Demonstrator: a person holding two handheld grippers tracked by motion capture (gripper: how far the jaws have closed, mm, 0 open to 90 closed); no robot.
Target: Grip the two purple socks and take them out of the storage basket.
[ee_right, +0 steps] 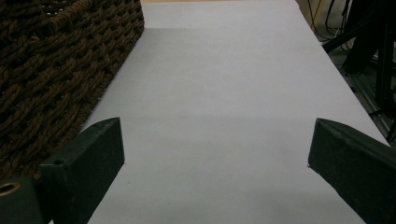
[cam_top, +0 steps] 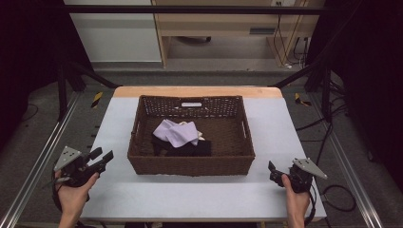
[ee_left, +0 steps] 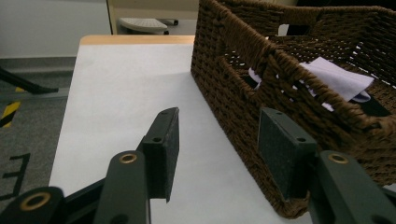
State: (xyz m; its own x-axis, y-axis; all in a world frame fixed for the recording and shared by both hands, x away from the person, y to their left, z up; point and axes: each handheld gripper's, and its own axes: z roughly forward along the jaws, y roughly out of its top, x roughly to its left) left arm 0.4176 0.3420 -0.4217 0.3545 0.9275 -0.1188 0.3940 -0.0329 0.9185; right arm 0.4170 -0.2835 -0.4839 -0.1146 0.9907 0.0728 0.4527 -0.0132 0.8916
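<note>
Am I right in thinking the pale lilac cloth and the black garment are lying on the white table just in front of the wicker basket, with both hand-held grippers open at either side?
Not quite: the lilac cloth and black garment lie inside the wicker basket, not on the white table; the high view shows this. The rest holds: the left hand-held gripper and right hand-held gripper are open at either side.

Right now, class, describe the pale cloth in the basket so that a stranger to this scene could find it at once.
Start at the white table and find the brown wicker basket at its middle. Inside, near the centre of its floor, lies a crumpled lilac cloth. It rests on top of a black cloth, and it is the palest thing in the basket.
</note>
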